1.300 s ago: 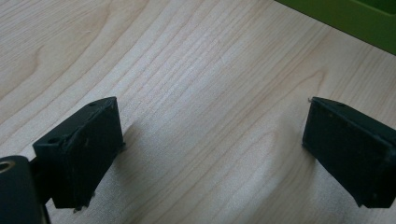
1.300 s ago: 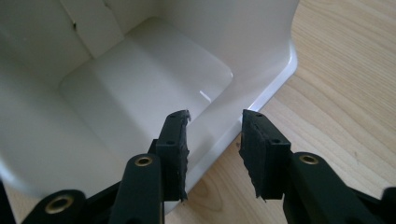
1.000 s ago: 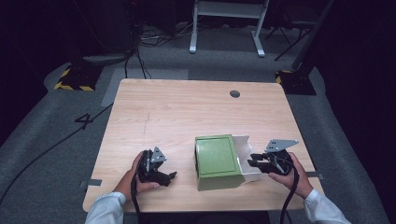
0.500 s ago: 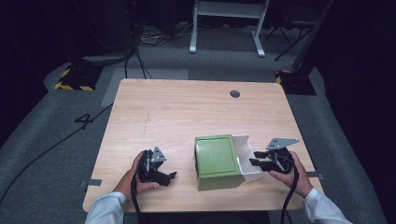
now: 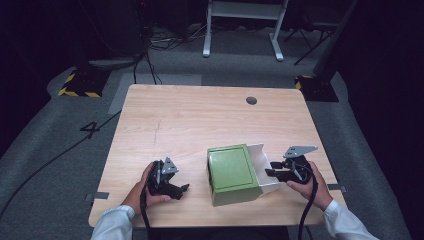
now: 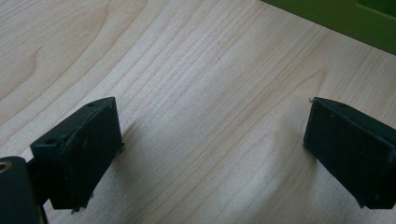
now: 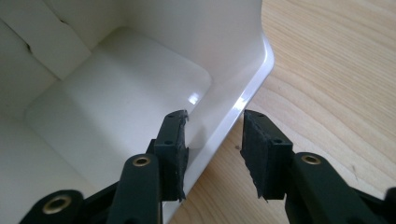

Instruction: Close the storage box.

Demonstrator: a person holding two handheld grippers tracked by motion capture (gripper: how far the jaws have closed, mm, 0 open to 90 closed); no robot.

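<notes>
- One green box [image 5: 233, 172] sits on the table near the front edge, between the two grippers; it is square with a flat lid and smooth sides; a white flap [image 5: 262, 167] sticks out of its right side
- The white flap [image 7: 140, 84] is smooth and shiny with rounded corners; it looks like thin card folded into a tray shape
- One right gripper [image 5: 272, 172] [image 7: 212, 140] is at the flap's edge; its two black jaws have just been opening a little; the flap's edge is between them, the left pad against it and the right pad just off it
- One left gripper [image 5: 182, 190] [image 6: 210, 149] lies on the table just left of the box; its two blocky black jaws are wide apart and hold nothing
- One table [image 5: 200, 120] of pale wood with wavy grain lines; one small round dark hole [image 5: 251, 100] near its far edge
- Two hands in white sleeves hold the grippers
</notes>
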